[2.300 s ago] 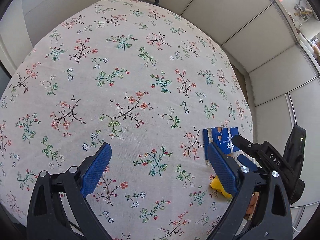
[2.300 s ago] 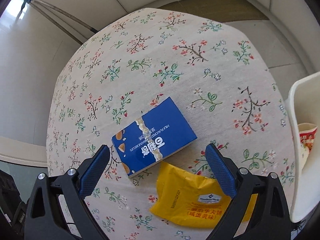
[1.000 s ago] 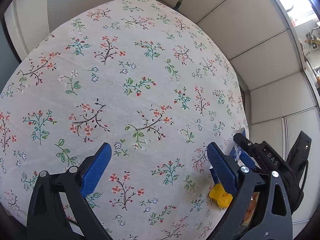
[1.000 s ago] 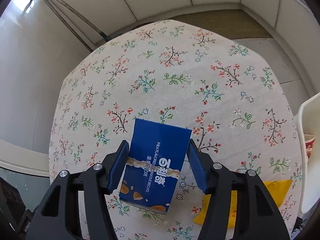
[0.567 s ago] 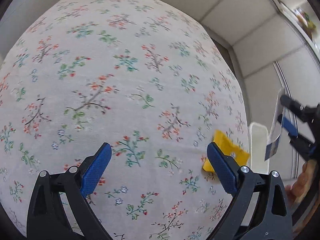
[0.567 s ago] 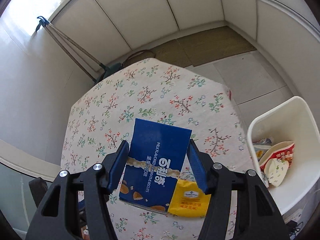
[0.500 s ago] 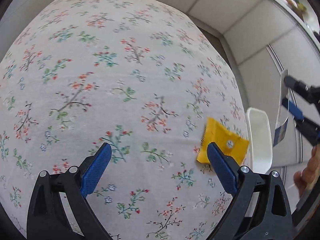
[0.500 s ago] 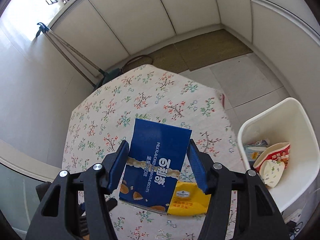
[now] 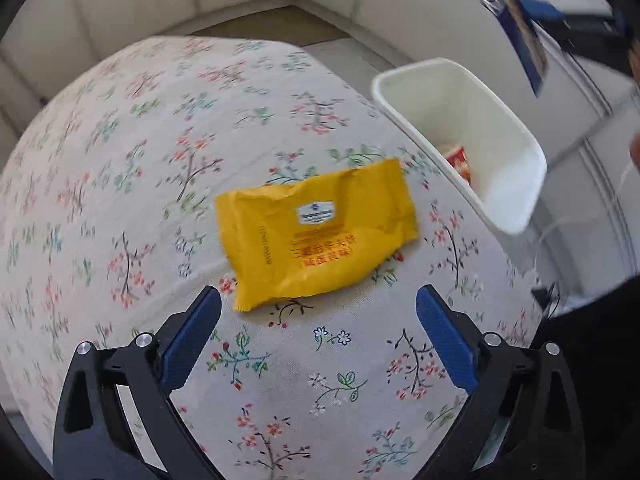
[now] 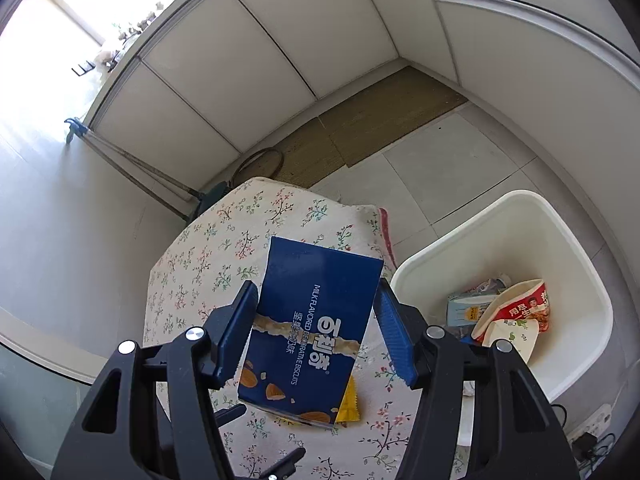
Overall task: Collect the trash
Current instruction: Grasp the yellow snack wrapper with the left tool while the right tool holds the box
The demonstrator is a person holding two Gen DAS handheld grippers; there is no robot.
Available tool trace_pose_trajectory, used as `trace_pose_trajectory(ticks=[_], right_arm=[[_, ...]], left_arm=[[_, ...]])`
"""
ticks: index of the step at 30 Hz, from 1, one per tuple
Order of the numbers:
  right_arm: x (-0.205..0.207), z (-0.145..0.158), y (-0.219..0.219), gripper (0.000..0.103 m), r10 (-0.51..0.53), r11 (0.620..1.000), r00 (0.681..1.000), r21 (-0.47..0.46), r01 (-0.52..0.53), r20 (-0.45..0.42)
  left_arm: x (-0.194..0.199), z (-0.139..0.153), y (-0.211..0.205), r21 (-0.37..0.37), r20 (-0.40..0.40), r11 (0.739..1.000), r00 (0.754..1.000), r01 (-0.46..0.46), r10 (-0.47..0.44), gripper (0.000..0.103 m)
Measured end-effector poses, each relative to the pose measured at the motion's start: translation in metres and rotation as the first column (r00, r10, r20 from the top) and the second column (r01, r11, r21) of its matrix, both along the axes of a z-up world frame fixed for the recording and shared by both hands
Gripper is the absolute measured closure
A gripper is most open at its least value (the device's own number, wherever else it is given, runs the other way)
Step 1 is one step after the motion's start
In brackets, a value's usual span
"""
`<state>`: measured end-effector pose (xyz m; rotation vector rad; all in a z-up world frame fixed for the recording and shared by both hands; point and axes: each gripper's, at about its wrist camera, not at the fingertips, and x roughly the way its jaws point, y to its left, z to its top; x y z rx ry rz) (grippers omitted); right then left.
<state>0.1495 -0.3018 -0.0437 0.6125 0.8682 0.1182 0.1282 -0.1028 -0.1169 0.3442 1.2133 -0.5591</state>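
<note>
A blue biscuit box (image 10: pixel 312 332) is clamped between the pads of my right gripper (image 10: pixel 316 312), held high above the table. In the left wrist view the same box (image 9: pixel 524 44) shows edge-on at the top right, above the white bin (image 9: pixel 480 140). A yellow snack packet (image 9: pixel 316 228) lies flat on the flowered tablecloth (image 9: pixel 120 200), just ahead of my left gripper (image 9: pixel 318 312), which stands open with nothing between its fingers. Only a yellow corner of the packet (image 10: pixel 348 404) peeks out under the box in the right wrist view.
The white bin (image 10: pixel 560 240) stands on the floor by the table's right edge, holding a red-and-white paper cup (image 10: pixel 516 316) and other wrappers. A mop (image 10: pixel 132 164) leans on the wall beyond the table. A dark sleeve (image 9: pixel 592 344) is at the right.
My right gripper lifted the blue box off the table and carried it up toward the bin. My left gripper swung and rolled over the table, so the yellow packet now lies centred ahead of it.
</note>
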Motion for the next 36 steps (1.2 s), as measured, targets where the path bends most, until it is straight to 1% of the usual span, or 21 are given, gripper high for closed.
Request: trace_pose_trajectory(ticks=[1,3,6,8,9,11,12,13,14,16,17,18,19,20,21,23,26,28,31,33,36], right_arm=[[-0.001,0.0,-0.007,0.044,-0.01,1.0,1.0,0.011,0.01,0.005],[-0.002,0.003,-0.019,0.044,-0.027,0.999,1.0,0.025,0.027,0.016],[-0.003,0.005,-0.032,0.044,-0.048,0.998,0.999,0.046,0.047,0.024],[-0.002,0.006,-0.039,0.044,-0.056,0.997,0.998,0.059,0.055,0.026],[-0.001,0.006,-0.041,0.044,-0.06,0.996,0.998,0.062,0.058,0.026],[0.0,0.007,-0.044,0.044,-0.065,0.996,0.997,0.061,0.063,0.028],[0.001,0.007,-0.045,0.044,-0.066,0.996,0.997,0.06,0.064,0.028],[0.002,0.008,-0.046,0.044,-0.067,0.996,0.997,0.059,0.065,0.029],[0.003,0.008,-0.046,0.044,-0.066,0.996,0.997,0.059,0.065,0.03],[0.006,0.009,-0.046,0.044,-0.065,0.997,0.997,0.052,0.063,0.031],[0.007,0.008,-0.046,0.044,-0.065,0.997,0.997,0.048,0.063,0.029],[0.008,0.007,-0.046,0.044,-0.064,0.997,0.998,0.046,0.063,0.026],[0.009,0.006,-0.045,0.044,-0.062,0.997,0.998,0.043,0.061,0.021],[0.011,0.006,-0.044,0.044,-0.062,0.997,0.998,0.04,0.061,0.016],[0.012,0.004,-0.044,0.044,-0.061,0.997,0.998,0.038,0.061,0.01],[0.015,0.003,-0.041,0.044,-0.061,0.997,0.998,0.036,0.061,0.001],[0.019,0.0,-0.035,0.044,-0.049,0.998,0.999,0.031,0.049,-0.012],[0.02,-0.001,-0.031,0.044,-0.039,0.999,0.999,0.026,0.039,-0.016],[0.019,0.0,-0.026,0.044,-0.028,1.0,1.0,0.014,0.028,-0.014],[0.017,0.0,-0.025,0.044,-0.026,1.0,1.0,0.007,0.027,-0.015],[0.016,-0.004,-0.024,0.044,-0.026,1.0,0.999,0.007,0.026,-0.024]], left_arm=[[-0.004,0.0,-0.006,0.025,0.014,0.997,0.997,0.078,-0.078,0.009],[-0.006,-0.005,-0.014,0.083,0.015,0.98,0.983,0.183,-0.185,0.009],[0.002,-0.018,-0.026,0.192,0.005,0.938,0.956,0.287,-0.294,0.009],[0.01,-0.029,-0.035,0.262,-0.003,0.903,0.936,0.342,-0.353,0.009],[0.014,-0.032,-0.039,0.283,-0.005,0.889,0.927,0.361,-0.375,0.009],[0.024,-0.039,-0.047,0.306,-0.025,0.862,0.909,0.404,-0.417,0.009],[0.027,-0.042,-0.051,0.314,-0.04,0.845,0.895,0.433,-0.443,0.009],[0.031,-0.045,-0.057,0.321,-0.06,0.825,0.879,0.465,-0.473,0.009],[0.033,-0.049,-0.061,0.328,-0.085,0.798,0.857,0.505,-0.507,0.007],[0.039,-0.052,-0.068,0.326,-0.131,0.761,0.824,0.561,-0.551,0.006],[0.044,-0.055,-0.07,0.315,-0.172,0.75,0.812,0.582,-0.558,0.006],[0.049,-0.057,-0.072,0.301,-0.207,0.748,0.806,0.592,-0.555,0.006],[0.055,-0.06,-0.072,0.277,-0.241,0.754,0.803,0.595,-0.545,0.006],[0.061,-0.062,-0.071,0.251,-0.267,0.768,0.805,0.589,-0.53,0.006],[0.062,-0.062,-0.07,0.23,-0.268,0.781,0.809,0.581,-0.523,0.006],[0.064,-0.061,-0.066,0.202,-0.237,0.807,0.827,0.555,-0.51,0.006],[0.057,-0.057,-0.055,0.172,-0.17,0.848,0.863,0.501,-0.476,0.006],[0.053,-0.055,-0.046,0.157,-0.135,0.885,0.897,0.438,-0.42,0.008],[0.042,-0.049,-0.035,0.139,-0.078,0.928,0.939,0.344,-0.336,0.012],[0.036,-0.045,-0.029,0.12,-0.045,0.954,0.962,0.273,-0.27,0.015],[0.025,-0.042,-0.019,0.088,0.003,0.984,0.988,0.154,-0.155,0.024]])
